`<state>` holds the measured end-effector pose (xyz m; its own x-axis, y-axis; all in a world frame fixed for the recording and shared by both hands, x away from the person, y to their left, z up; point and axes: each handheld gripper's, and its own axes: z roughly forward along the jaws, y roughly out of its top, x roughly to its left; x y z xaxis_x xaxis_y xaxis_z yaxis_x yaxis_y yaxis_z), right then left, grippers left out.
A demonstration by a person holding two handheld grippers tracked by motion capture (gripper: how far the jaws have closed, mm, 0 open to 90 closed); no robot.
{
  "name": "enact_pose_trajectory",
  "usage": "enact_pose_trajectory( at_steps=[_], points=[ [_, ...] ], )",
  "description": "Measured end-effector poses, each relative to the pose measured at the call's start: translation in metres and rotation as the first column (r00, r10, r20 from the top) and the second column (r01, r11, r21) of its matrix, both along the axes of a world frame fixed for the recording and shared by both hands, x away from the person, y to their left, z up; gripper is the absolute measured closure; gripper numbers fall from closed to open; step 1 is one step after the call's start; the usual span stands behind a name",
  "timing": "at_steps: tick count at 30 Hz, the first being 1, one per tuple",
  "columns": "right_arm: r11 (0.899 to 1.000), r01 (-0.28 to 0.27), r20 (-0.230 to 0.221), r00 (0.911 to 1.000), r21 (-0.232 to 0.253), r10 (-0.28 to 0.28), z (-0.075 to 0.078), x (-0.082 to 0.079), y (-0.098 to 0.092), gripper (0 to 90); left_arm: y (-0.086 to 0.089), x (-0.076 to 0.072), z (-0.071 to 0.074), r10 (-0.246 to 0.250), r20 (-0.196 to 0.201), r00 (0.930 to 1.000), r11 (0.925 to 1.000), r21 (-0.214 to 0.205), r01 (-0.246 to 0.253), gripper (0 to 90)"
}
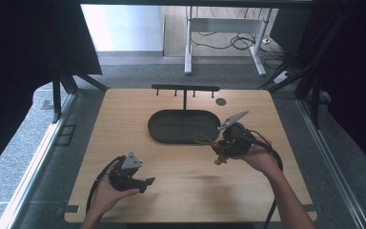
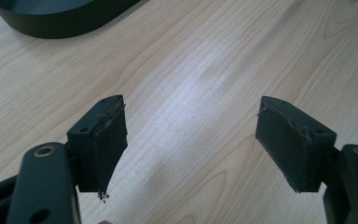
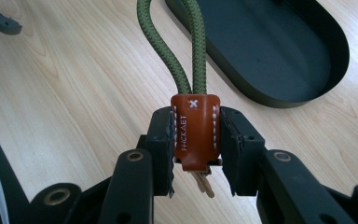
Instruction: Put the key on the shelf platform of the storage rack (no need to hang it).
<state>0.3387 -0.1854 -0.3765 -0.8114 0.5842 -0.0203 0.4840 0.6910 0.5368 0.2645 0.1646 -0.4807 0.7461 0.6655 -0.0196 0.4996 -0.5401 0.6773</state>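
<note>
A keychain with a brown leather tab [image 3: 195, 133] and a green cord loop [image 3: 186, 46] is clamped between the jaws of my right gripper [image 3: 196, 149]. A small key end hangs below the tab. In the high view my right gripper [image 1: 218, 151] sits at the table's right, just beside the black oval tray [image 1: 183, 139], with the green loop [image 1: 201, 139] sticking out toward the tray. My left gripper [image 1: 148, 183] hovers near the front left of the table. Its jaws [image 2: 191, 144] stand wide apart over bare wood with nothing between them.
A black rack with several pegs [image 1: 185, 88] stands behind the tray at the table's far edge. A small dark round disc [image 1: 220, 101] lies at the back right. The wooden tabletop [image 1: 181, 191] is bare between the two hands.
</note>
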Motion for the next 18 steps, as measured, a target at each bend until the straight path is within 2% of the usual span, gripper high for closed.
enact_pose_trajectory(
  at_steps=[18],
  points=[
    [1.000,0.008,0.005,1.0000,-0.017,-0.008,0.015,0.012,0.008,67.5,0.000,0.000,0.000,-0.002,-0.001,1.0000,1.0000,0.003,0.002,25.3]
  ],
)
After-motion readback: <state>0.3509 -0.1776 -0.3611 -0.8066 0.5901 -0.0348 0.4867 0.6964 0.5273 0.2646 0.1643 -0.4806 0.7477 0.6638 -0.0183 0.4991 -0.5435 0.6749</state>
